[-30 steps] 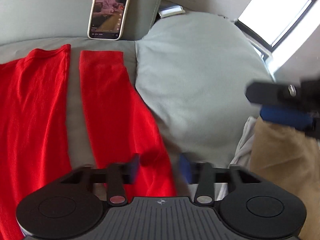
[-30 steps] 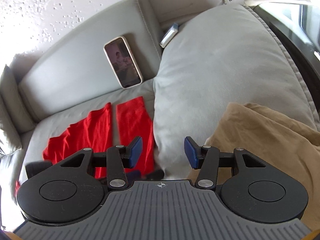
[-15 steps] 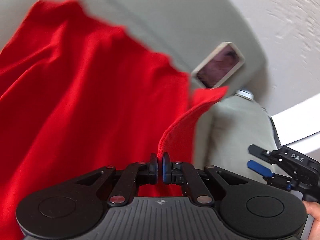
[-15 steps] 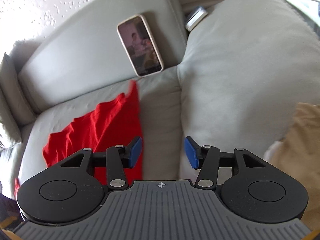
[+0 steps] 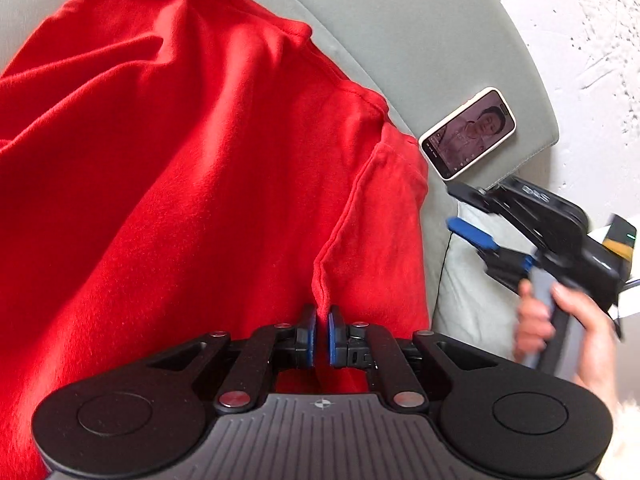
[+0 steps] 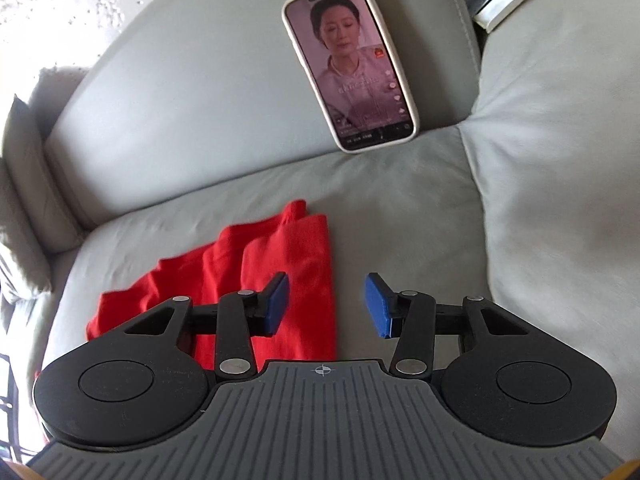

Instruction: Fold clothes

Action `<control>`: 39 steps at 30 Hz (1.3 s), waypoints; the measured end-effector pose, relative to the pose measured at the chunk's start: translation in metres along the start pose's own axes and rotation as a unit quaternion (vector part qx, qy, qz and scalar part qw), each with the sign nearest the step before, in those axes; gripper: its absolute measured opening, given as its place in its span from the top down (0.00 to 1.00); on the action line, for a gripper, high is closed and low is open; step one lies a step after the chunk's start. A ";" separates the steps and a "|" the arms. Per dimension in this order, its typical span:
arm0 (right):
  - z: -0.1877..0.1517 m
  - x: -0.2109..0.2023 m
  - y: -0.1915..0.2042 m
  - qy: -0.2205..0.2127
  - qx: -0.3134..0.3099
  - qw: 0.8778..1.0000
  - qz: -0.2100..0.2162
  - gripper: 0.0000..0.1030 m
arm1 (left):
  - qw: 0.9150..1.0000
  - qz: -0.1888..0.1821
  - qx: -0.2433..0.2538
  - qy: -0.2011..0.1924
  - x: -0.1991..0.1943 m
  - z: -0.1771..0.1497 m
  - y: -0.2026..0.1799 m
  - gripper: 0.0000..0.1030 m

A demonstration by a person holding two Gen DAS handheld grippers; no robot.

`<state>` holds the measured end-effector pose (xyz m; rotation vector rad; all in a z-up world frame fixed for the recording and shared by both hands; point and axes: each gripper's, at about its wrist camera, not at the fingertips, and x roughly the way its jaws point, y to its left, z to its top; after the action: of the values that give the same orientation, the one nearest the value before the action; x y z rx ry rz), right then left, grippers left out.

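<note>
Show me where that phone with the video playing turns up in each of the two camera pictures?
Left wrist view: the phone sits at the right, above the middle, tilted, leaning on the grey sofa back.
Right wrist view: the phone stands at the top centre, large, on that same sofa back.
Shared landmark: the red garment lies on the seat, down and to the left of the phone in both.

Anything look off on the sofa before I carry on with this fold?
Only the phone: propped against the sofa backrest, screen on, just beyond the red garment. Otherwise nothing spilled or damaged; the garment lies rumpled, mid-fold.
</note>
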<state>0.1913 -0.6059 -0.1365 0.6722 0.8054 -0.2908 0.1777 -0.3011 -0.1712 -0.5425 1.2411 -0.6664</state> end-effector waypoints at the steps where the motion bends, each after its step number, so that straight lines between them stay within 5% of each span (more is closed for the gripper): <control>1: 0.003 0.008 -0.002 -0.001 0.009 1.000 0.001 0.53 | 1.000 -0.001 -0.004 0.003 0.001 0.001 0.003 0.90; 7: 0.016 0.044 -0.016 -0.010 0.075 0.997 0.033 0.55 | 1.000 -0.014 -0.013 0.017 0.004 0.004 0.013 0.88; 9: 0.019 0.050 -0.018 -0.012 0.080 0.996 0.044 0.66 | 1.000 -0.017 -0.013 0.018 0.006 0.004 0.015 0.88; 11: 0.020 0.055 -0.017 0.002 0.078 0.996 0.053 0.94 | 1.000 -0.018 -0.012 0.019 0.009 0.005 0.015 0.88; 17: 0.014 0.020 0.005 -0.043 0.010 0.998 0.036 0.98 | 1.000 -0.007 0.013 0.019 0.008 0.006 0.006 0.88; 20: 0.014 -0.022 0.017 -0.081 -0.011 0.996 0.028 0.98 | 0.999 -0.008 0.029 0.023 0.000 0.008 -0.006 0.78; 22: 0.014 -0.060 0.024 -0.108 -0.018 0.994 0.028 0.98 | 0.998 -0.007 0.056 0.005 -0.016 0.006 -0.023 0.50; 26: 0.008 -0.153 0.033 -0.164 -0.024 0.986 0.028 0.98 | 0.990 -0.017 0.136 -0.028 -0.060 -0.007 -0.054 0.40; 32: -0.025 -0.299 0.030 -0.241 -0.020 0.970 0.025 0.98 | 0.972 -0.041 0.227 -0.054 -0.132 -0.039 -0.075 0.38; 39: -0.068 -0.430 0.021 -0.327 0.007 0.945 0.010 0.98 | 0.950 -0.069 0.301 -0.033 -0.184 -0.078 -0.085 0.38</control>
<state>-0.1240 -0.5491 0.1587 0.5463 0.1603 -0.4688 0.0553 -0.2297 -0.0076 -0.1373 0.8764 -1.0848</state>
